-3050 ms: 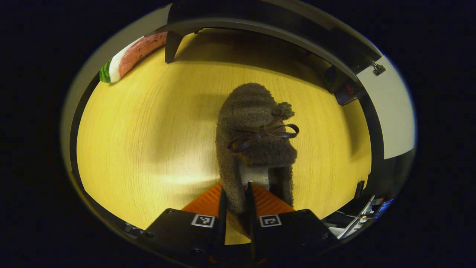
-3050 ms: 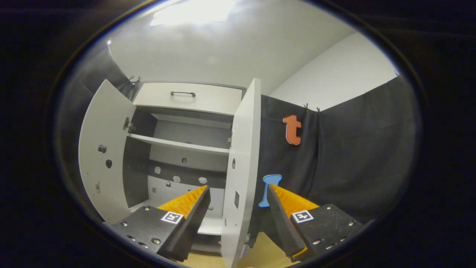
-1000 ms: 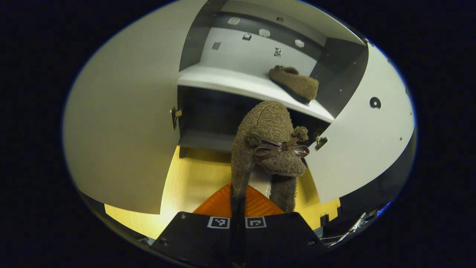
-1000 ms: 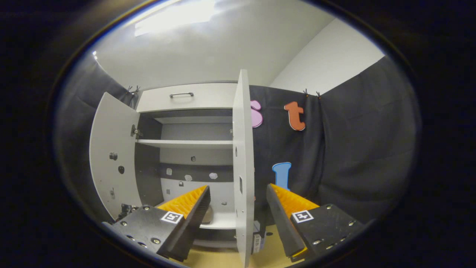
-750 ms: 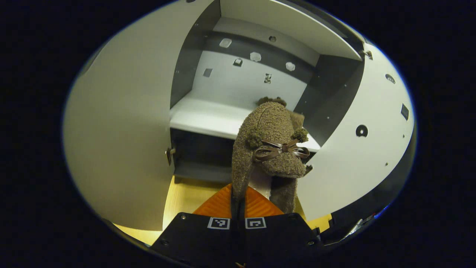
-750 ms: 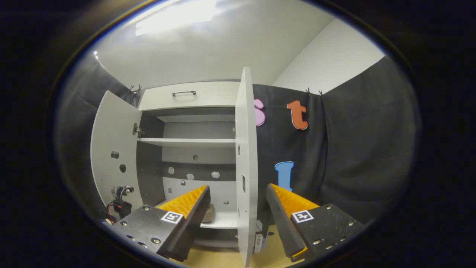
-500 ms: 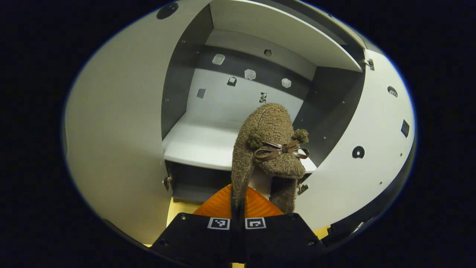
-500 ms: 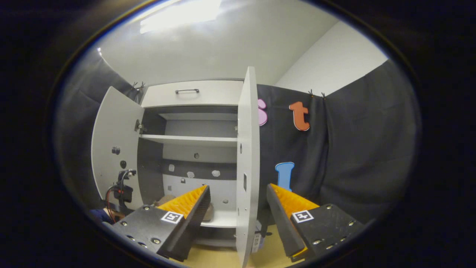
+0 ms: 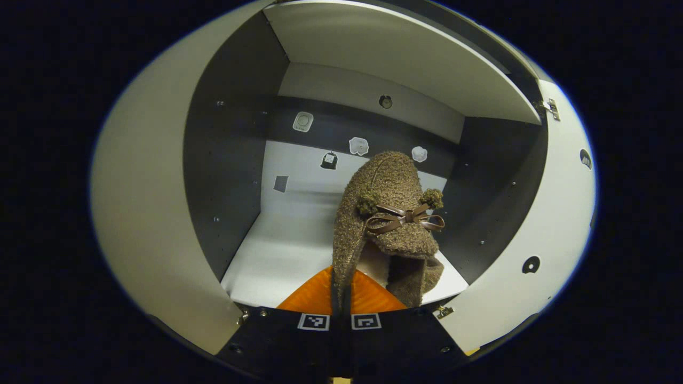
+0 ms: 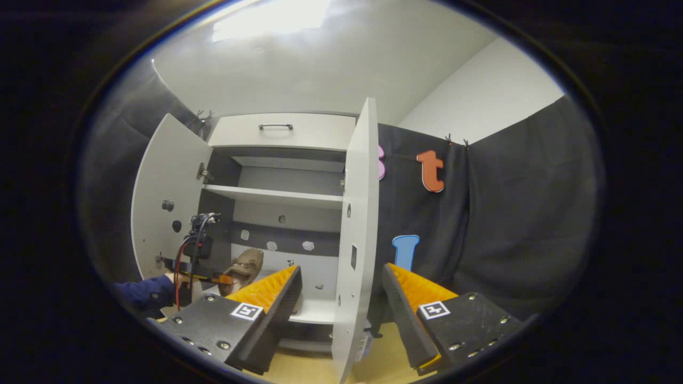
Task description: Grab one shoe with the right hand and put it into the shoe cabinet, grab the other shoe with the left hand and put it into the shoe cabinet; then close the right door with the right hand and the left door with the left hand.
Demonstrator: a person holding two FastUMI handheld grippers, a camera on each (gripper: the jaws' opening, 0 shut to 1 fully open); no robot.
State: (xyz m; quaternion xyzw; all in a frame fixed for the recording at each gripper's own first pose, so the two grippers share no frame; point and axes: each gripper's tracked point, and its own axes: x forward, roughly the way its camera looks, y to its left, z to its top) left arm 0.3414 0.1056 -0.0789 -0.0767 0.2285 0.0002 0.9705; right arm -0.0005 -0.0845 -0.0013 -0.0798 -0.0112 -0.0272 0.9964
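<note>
A brown fuzzy shoe [image 9: 385, 213] with a small bow is held by its heel rim between the closed fingers of the left gripper [image 9: 340, 298]. Its long axis runs straight ahead of the gripper, toe pointing away toward the back panel of the shoe cabinet [image 9: 235, 160], and it hangs above the white bottom shelf [image 9: 283, 256]. To the right of the held shoe and partly hidden by it, a bit of brown fuzz can be seen, but what it is cannot be told.

From the right gripper view, the cabinet is seen from outside: both doors stand open, the right door [image 10: 356, 234] edge-on straight ahead of the right gripper [image 10: 341, 298], whose fingers are spread wide with nothing between them. Ahead and to its left, the left gripper [image 10: 205, 261] and a dark sleeve [image 10: 144, 296] are seen reaching in, the shoe [image 10: 243, 269] raised above the low shelf.
</note>
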